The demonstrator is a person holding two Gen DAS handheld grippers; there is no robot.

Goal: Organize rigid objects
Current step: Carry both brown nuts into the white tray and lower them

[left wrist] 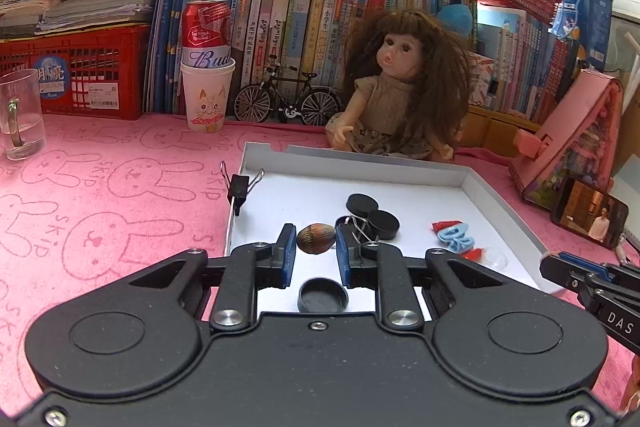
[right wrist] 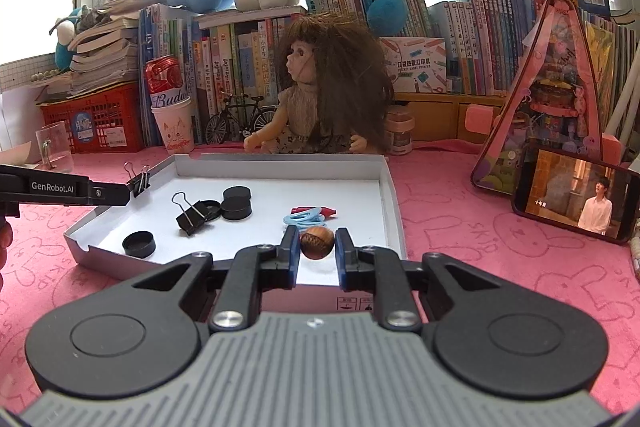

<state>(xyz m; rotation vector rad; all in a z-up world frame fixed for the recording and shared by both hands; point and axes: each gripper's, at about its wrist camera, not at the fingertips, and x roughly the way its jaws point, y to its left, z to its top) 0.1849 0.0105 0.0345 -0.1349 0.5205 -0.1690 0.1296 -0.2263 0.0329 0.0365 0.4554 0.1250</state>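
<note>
- Behind the tray you will find a doll (left wrist: 394,83) seated on the pink rabbit-print cloth (left wrist: 100,195) covering the desk.
- To your left, note a paper cup (left wrist: 207,95) carrying a red can (left wrist: 206,33), beside a model bicycle (left wrist: 286,99).
- A glass mug (left wrist: 20,115) stands at far left.
- A phone (right wrist: 574,201) shows video at right.

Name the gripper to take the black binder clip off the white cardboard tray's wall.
Left: the left gripper reaches beside the black binder clip; the right gripper is across the white cardboard tray. Each grips a brown nut, to release first.
</note>
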